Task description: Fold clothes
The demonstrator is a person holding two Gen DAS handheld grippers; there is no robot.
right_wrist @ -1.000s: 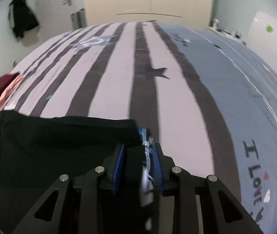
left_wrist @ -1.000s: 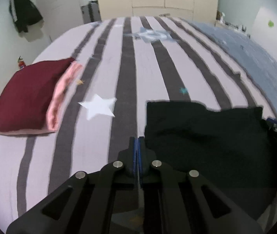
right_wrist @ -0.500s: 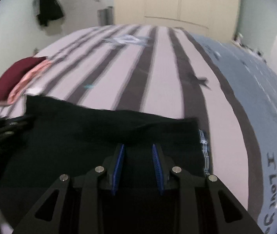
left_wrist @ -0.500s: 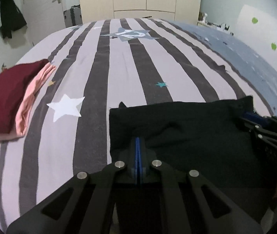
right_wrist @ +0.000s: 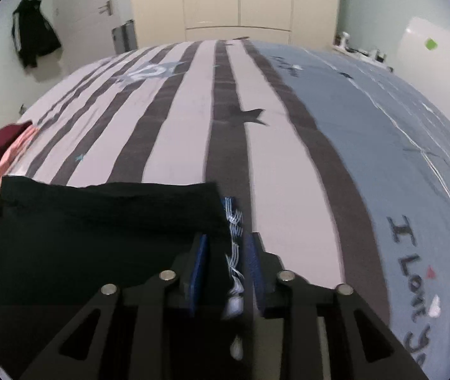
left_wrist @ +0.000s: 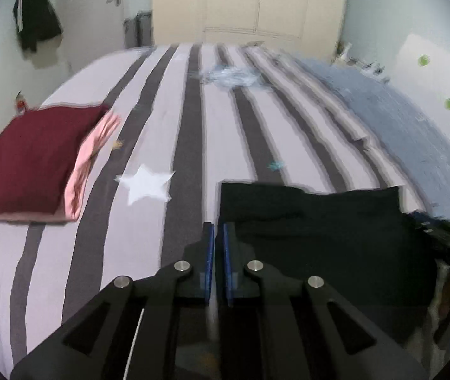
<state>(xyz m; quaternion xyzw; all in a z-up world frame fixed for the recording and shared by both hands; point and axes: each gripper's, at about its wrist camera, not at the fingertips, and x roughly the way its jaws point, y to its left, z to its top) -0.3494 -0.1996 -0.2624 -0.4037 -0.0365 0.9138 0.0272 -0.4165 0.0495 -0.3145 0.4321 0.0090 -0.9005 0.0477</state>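
A black garment (left_wrist: 320, 237) lies flat at the near end of the striped bed (left_wrist: 190, 133). My left gripper (left_wrist: 218, 247) sits at the garment's left edge, pads almost together on the thin fabric that runs in between them. In the right wrist view the same garment (right_wrist: 98, 221) spreads out to the left. My right gripper (right_wrist: 226, 240) is shut on its right edge, with a blue-and-white striped trim (right_wrist: 234, 221) bunched between the pads. Each gripper shows dimly at the rim of the other's view.
A folded maroon piece (left_wrist: 28, 161) lies on a folded pink one (left_wrist: 95, 155) at the bed's left side. A dark jacket (left_wrist: 36, 15) hangs on the left wall. Cream wardrobes (left_wrist: 250, 0) and a grey suitcase (right_wrist: 123, 36) stand beyond the bed.
Half a second ago both grippers stood further in over the garment; now each is back at its own side edge. The garment's far edge has stayed in place on the bed.
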